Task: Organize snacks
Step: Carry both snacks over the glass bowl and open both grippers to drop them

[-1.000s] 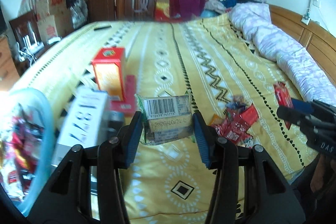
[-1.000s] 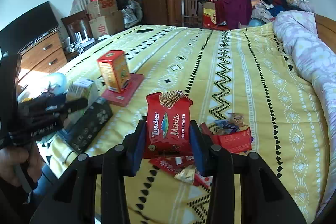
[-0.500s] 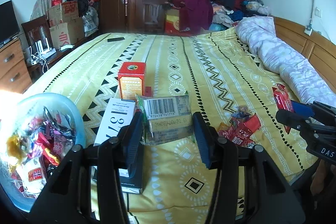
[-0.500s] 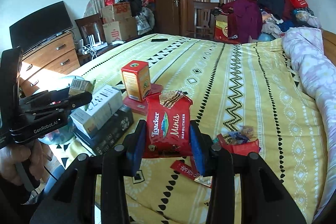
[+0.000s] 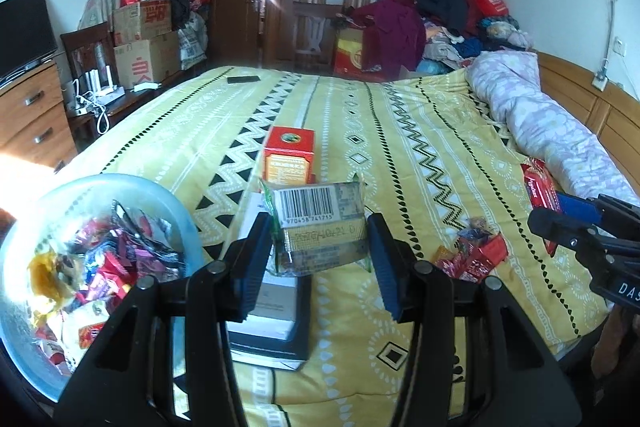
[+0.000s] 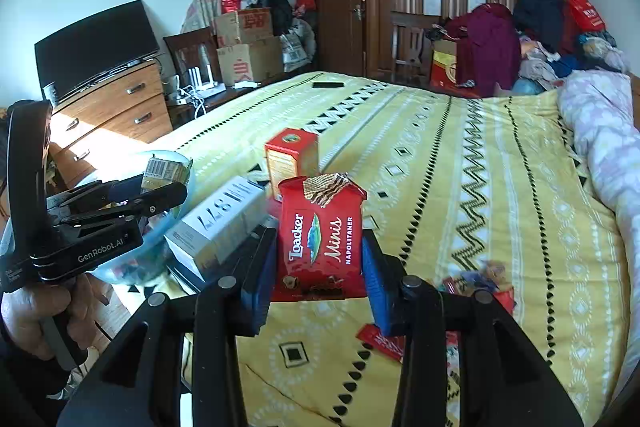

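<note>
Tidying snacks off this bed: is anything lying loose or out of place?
Yes. A small heap of red and mixed wrappers lies scattered on the yellow bedspread instead of in the blue bowl with the other snacks. A black phone-like object sits alone at the far edge.

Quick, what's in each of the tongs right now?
Left tongs: closed on the barcode snack packet.
Right tongs: closed on the red Loacker Minis wafer bag.
</note>
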Demonstrator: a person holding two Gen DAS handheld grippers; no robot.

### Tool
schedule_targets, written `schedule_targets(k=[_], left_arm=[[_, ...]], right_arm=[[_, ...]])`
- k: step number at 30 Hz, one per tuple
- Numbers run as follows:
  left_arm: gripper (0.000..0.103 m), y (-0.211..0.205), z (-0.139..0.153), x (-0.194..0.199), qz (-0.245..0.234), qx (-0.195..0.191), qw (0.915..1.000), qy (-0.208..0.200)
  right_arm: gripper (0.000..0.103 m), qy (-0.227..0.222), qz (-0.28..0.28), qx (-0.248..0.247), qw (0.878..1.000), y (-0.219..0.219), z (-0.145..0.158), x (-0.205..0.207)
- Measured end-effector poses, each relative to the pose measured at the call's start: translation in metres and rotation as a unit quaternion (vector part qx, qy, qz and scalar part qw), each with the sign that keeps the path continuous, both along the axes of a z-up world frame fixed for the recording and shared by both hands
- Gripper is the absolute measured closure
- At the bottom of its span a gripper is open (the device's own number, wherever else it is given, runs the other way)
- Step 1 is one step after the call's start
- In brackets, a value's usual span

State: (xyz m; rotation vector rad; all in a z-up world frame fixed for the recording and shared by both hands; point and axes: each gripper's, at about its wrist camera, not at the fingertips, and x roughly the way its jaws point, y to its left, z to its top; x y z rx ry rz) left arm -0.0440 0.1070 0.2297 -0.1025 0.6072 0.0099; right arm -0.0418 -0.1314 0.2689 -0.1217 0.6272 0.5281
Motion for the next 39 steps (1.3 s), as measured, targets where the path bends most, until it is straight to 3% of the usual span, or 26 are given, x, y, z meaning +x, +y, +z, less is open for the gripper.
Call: schedule_targets(k=[10,15,22,31,39], left_arm=[[0.054,0.095,0.024,0.0,0.089,-0.003,0.9959,-0.017],[0.054,0.162,0.033,-0.007,0.166,0.006,0.986,-0.018],[0.054,0.229,0.011,-0.02,0.246,-0.01,0.9693,0.01],[0.054,0.242,-0.003,-0.022,0.252,-0.018,0.9673,0.024],[0.054,0.256,-0.005,-0.022,0.248,-0.028,0.968,0.024]], right_arm=[[0.059,-0.005,0.062,0.018,0.998,0.073,0.02,0.015],[0.059,-0.003,0.117,0.038,0.992,0.136,0.035,0.025],[0.059,0.035,0.197,0.069,0.977,0.242,0.036,0.039],[0.059,0.066,0.241,0.059,0.967,0.321,0.019,0.046],[0.059,0.072,0.246,0.048,0.965,0.333,0.009,0.042]])
